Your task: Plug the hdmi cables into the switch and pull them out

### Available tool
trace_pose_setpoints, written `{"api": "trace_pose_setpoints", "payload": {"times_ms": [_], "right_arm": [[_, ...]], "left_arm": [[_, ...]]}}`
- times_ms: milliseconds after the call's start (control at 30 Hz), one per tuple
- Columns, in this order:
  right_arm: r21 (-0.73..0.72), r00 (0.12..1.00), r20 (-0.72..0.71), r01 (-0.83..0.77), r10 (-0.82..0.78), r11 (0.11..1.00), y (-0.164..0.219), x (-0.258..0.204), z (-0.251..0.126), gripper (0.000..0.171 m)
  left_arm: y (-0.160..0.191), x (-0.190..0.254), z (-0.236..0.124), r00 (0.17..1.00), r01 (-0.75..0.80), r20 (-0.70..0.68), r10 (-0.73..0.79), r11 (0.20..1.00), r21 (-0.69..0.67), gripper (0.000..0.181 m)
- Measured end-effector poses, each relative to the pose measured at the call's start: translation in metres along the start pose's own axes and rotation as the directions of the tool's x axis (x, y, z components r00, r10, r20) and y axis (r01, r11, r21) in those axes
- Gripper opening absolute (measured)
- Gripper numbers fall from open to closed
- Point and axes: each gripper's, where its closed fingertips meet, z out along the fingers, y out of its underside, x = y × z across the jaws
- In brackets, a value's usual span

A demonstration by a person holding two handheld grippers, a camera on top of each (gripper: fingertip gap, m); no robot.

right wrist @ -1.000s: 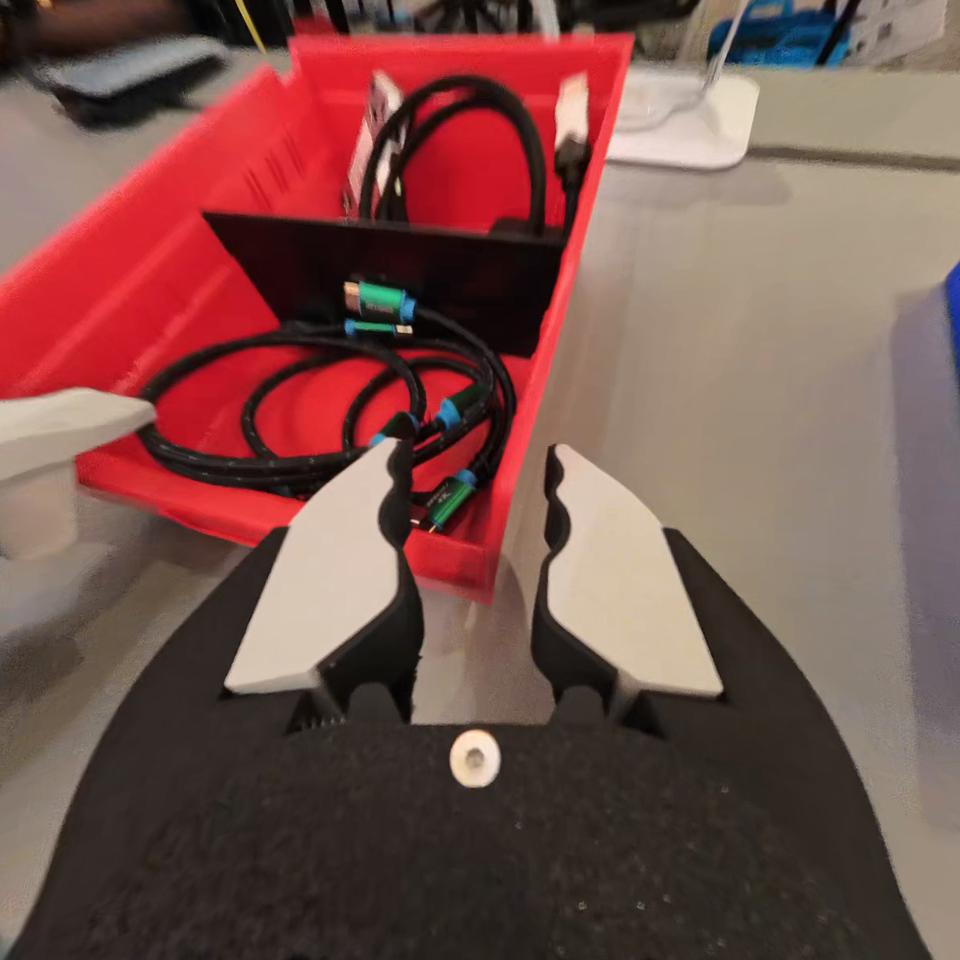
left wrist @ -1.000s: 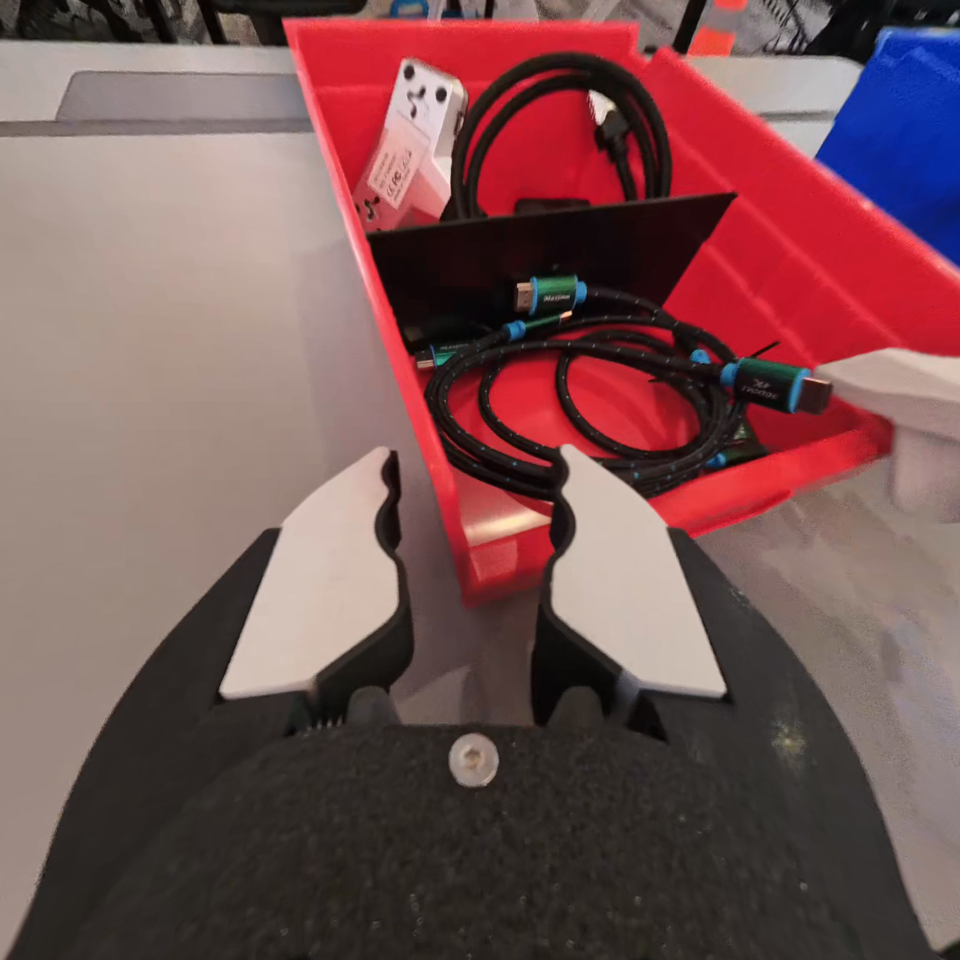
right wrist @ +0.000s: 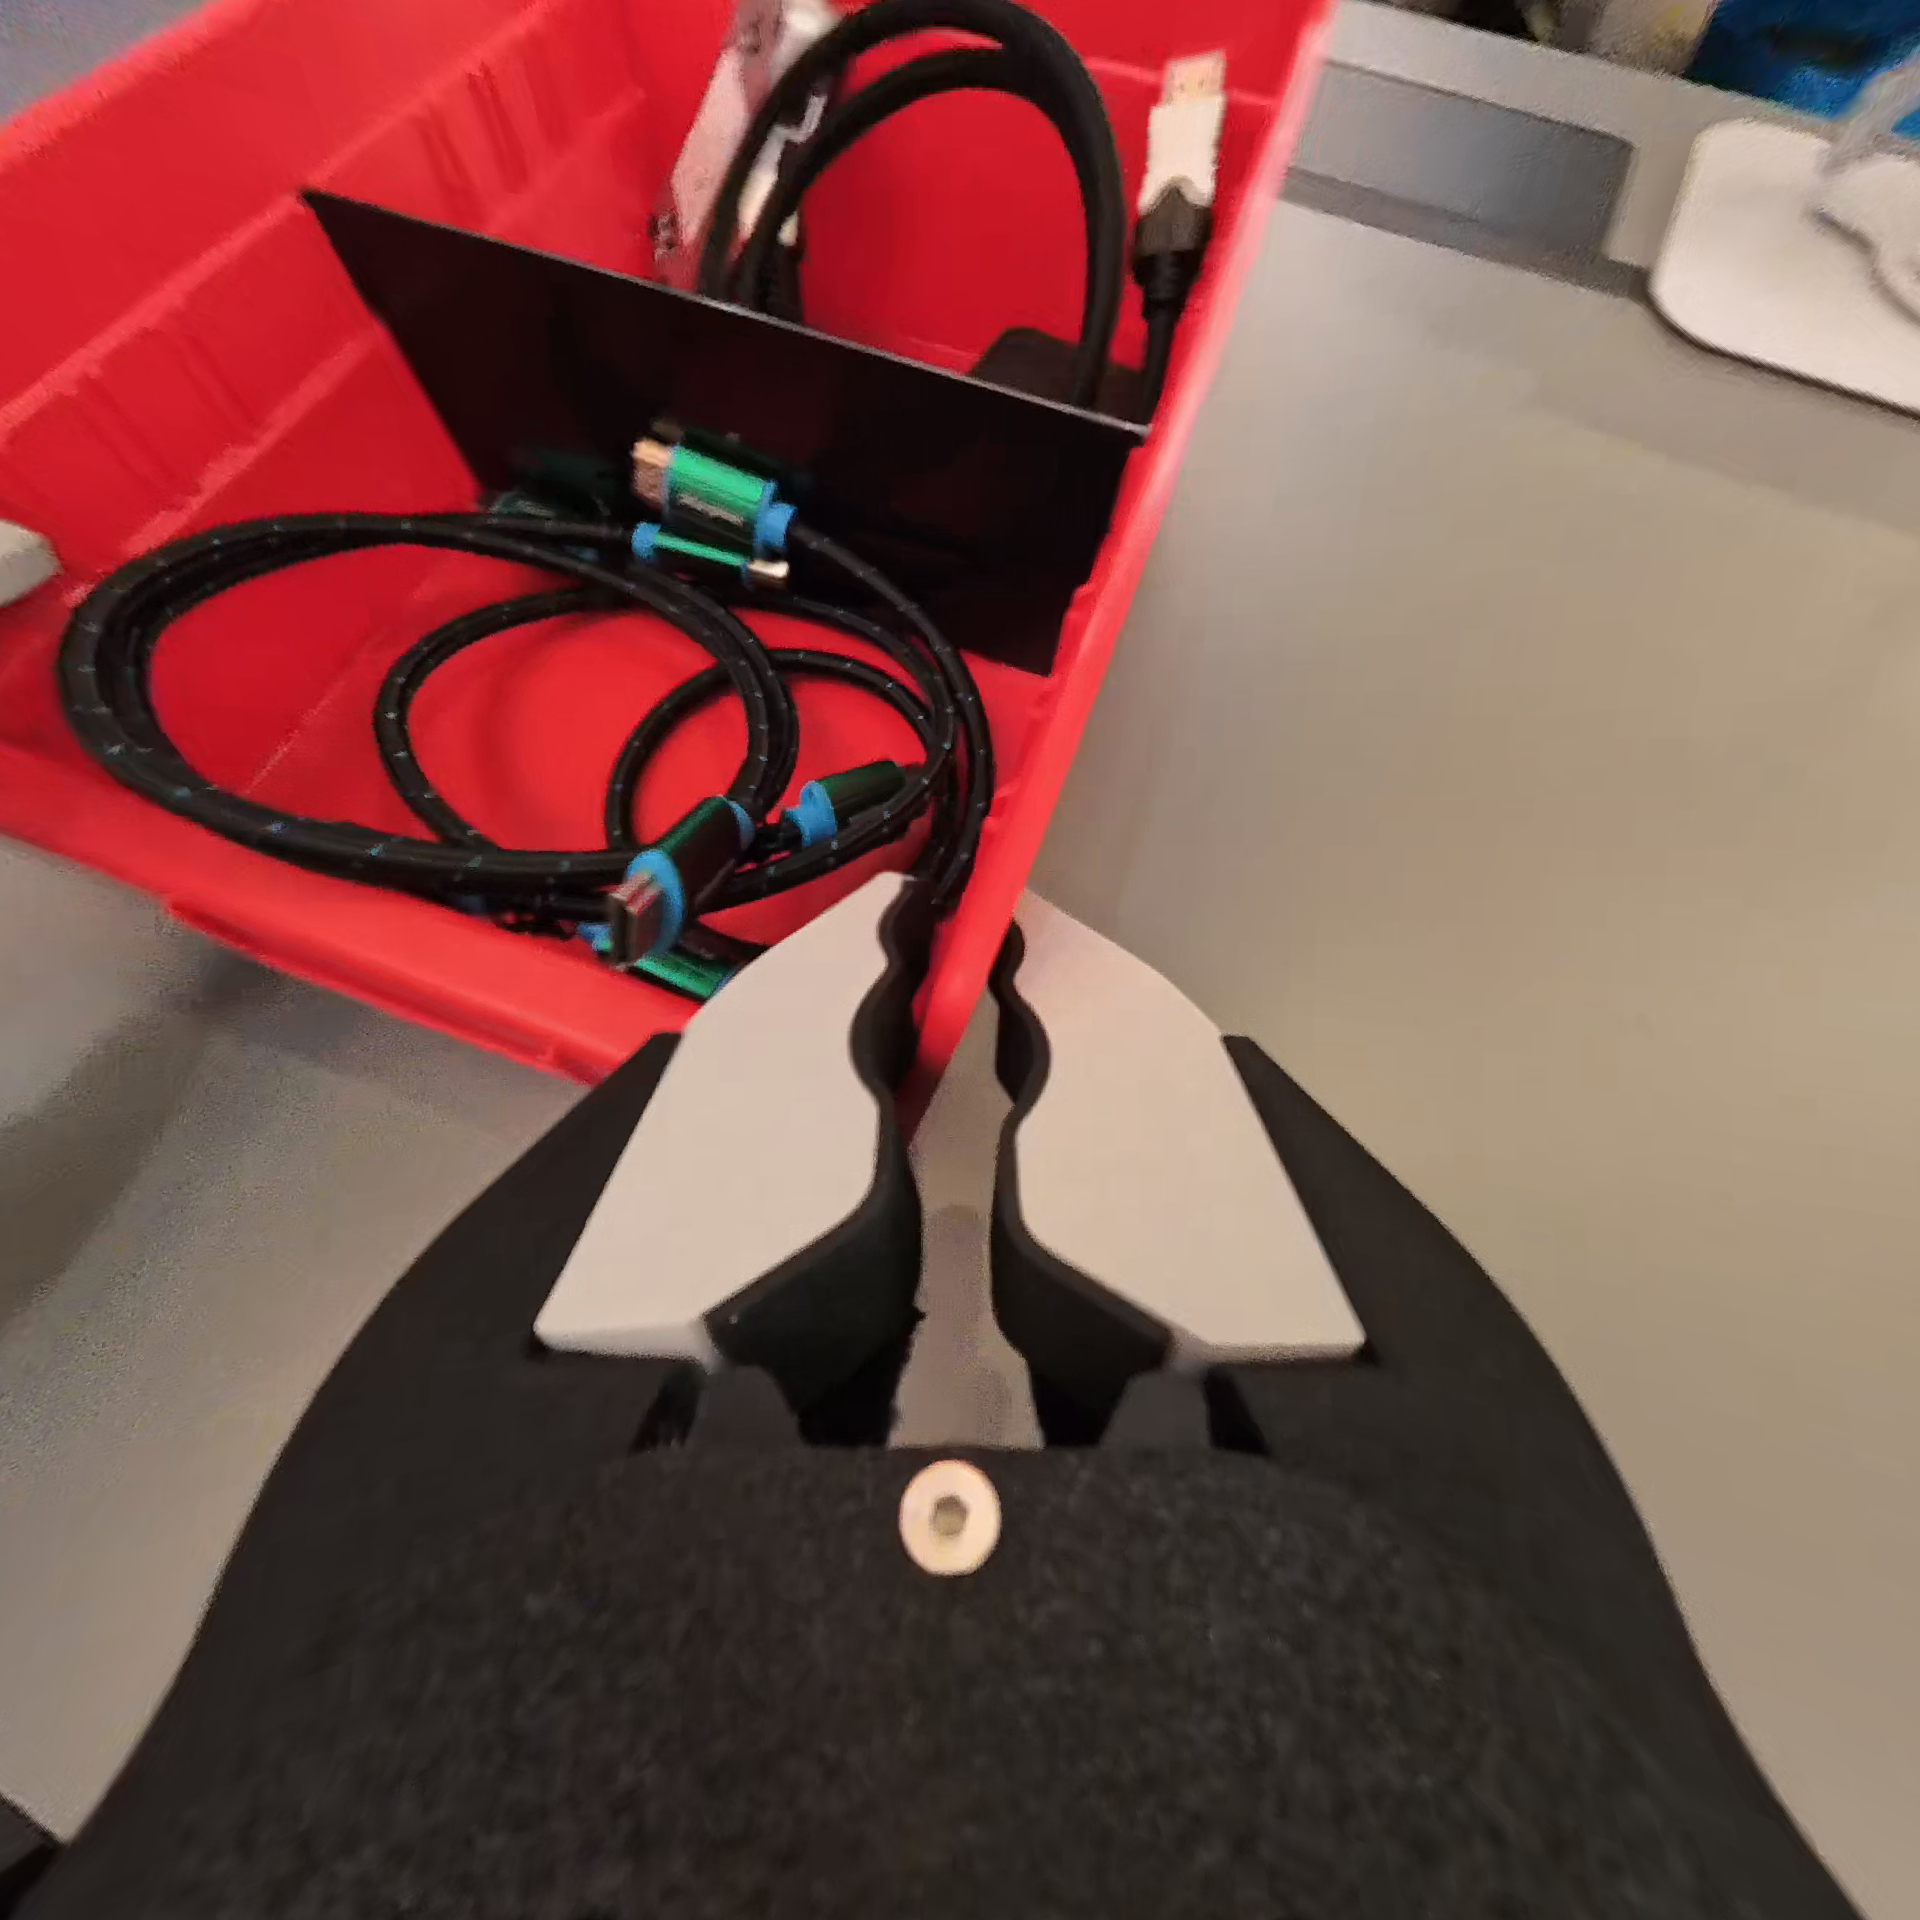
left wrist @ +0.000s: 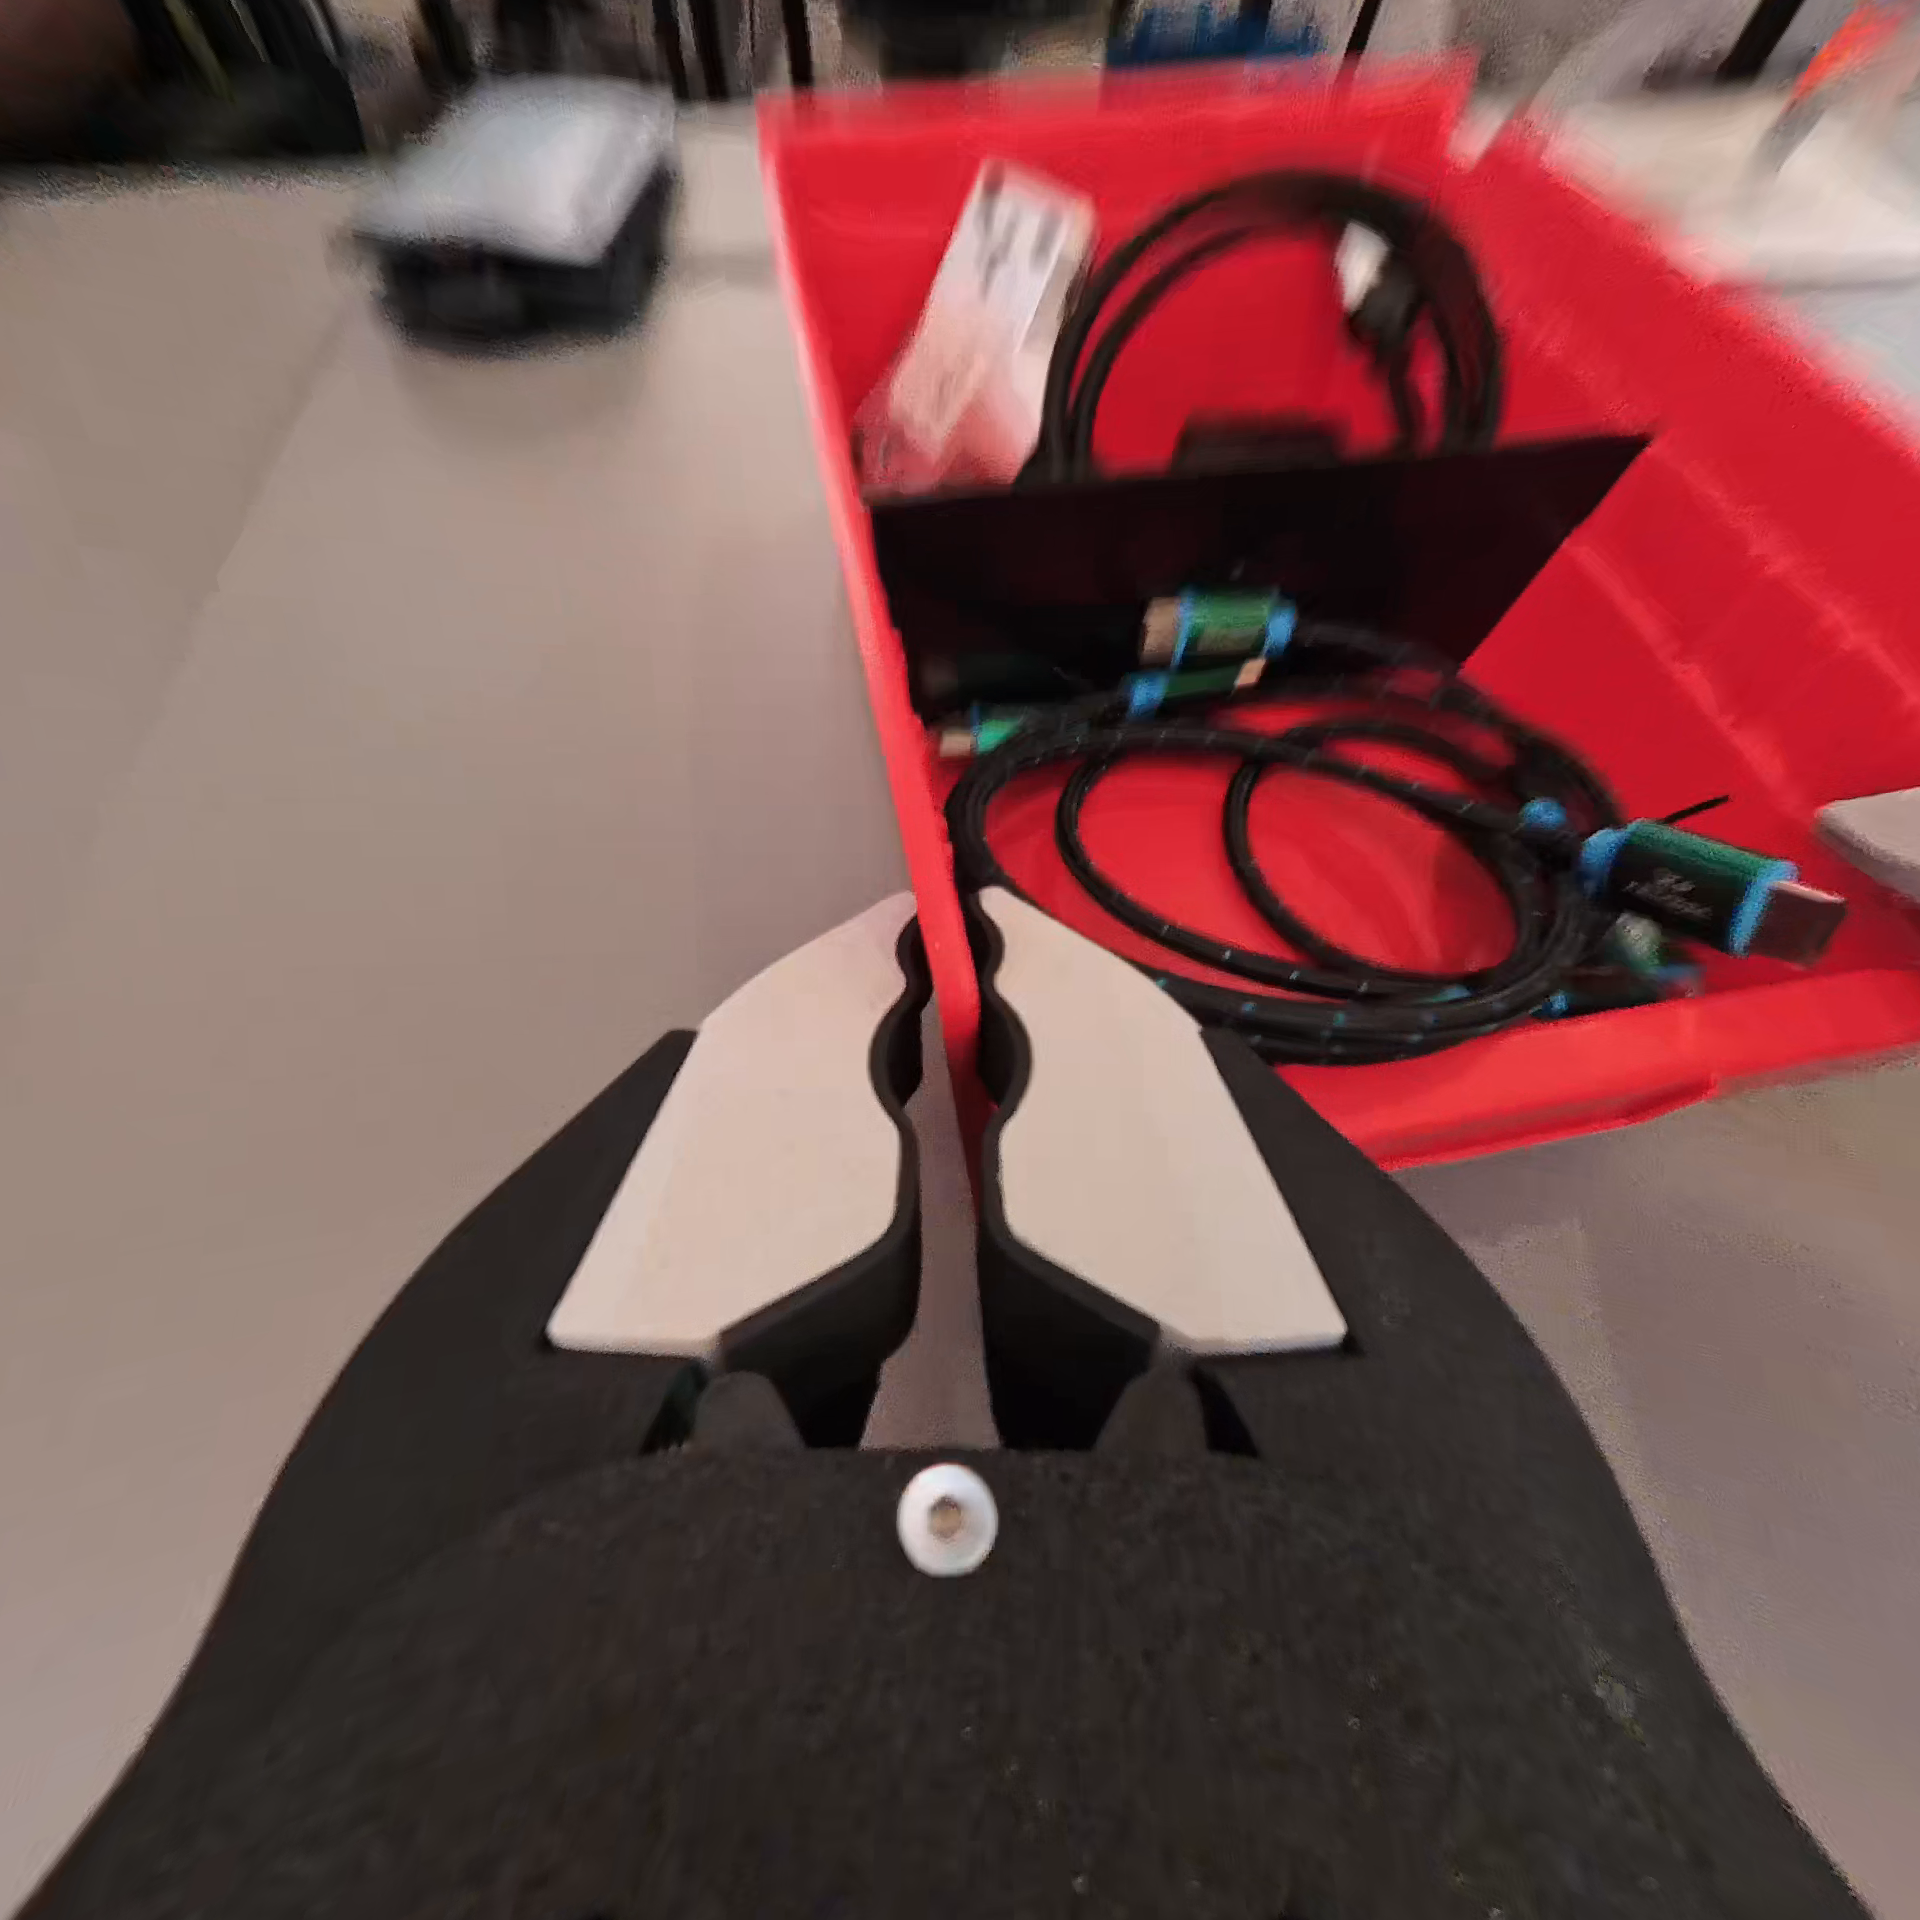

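The left gripper (left wrist: pixel 943 935) is closed on the near left wall of the red bin (left wrist: pixel 1683 644), one finger outside the wall and one inside. The bin sits on a grey table (left wrist: pixel 436 727). In its near compartment lie coiled braided black cables (left wrist: pixel 1299 831) with green and blue plugs; one plug (left wrist: pixel 1704 899) points at the right wall. A black divider (left wrist: pixel 1247 551) crosses the bin. Behind it stand the white switch (left wrist: pixel 987 322), blurred, and a plain black cable (left wrist: pixel 1455 312). The right gripper (right wrist: pixel 961 925) is clamped on the near right wall of the bin, straddling it likewise.
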Motion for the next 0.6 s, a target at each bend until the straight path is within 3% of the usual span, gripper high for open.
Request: {"api": "trace_pose_setpoints", "payload": {"times_ms": [167, 300, 367, 467, 600], "right_arm": [[0.073, 0.991, -0.018, 0.132, -0.131, 0.989, 0.003, -0.017, -0.002, 0.019], [0.062, 0.982, 0.104, 0.153, -0.159, 0.986, 0.005, -0.022, -0.005, 0.025], [0.06, 0.97, 0.182, 0.151, -0.159, 0.987, 0.006, -0.02, -0.011, 0.023], [0.078, 0.935, 0.329, 0.113, -0.133, 0.991, 0.006, -0.015, -0.038, 0.012], [0.203, 0.908, 0.378, 0.111, -0.183, 0.973, -0.006, 0.027, -0.093, 0.017]], "left_arm": [[-0.003, -0.011, 0.008, 0.992, 0.124, -0.036, -0.122, 0.99, 0.068, 0.004], [-0.004, -0.003, 0.008, 0.996, 0.09, -0.023, -0.089, 0.995, 0.046, 0.023], [-0.001, 0.0, 0.006, 0.999, 0.049, -0.009, -0.048, 0.998, 0.031, 0.024], [-0.005, 0.006, -0.001, 0.999, 0.039, -0.022, -0.038, 0.998, 0.048, 0.024], [-0.025, 0.003, -0.024, 0.999, 0.047, 0.003, -0.048, 0.989, 0.137, 0.028]]}}
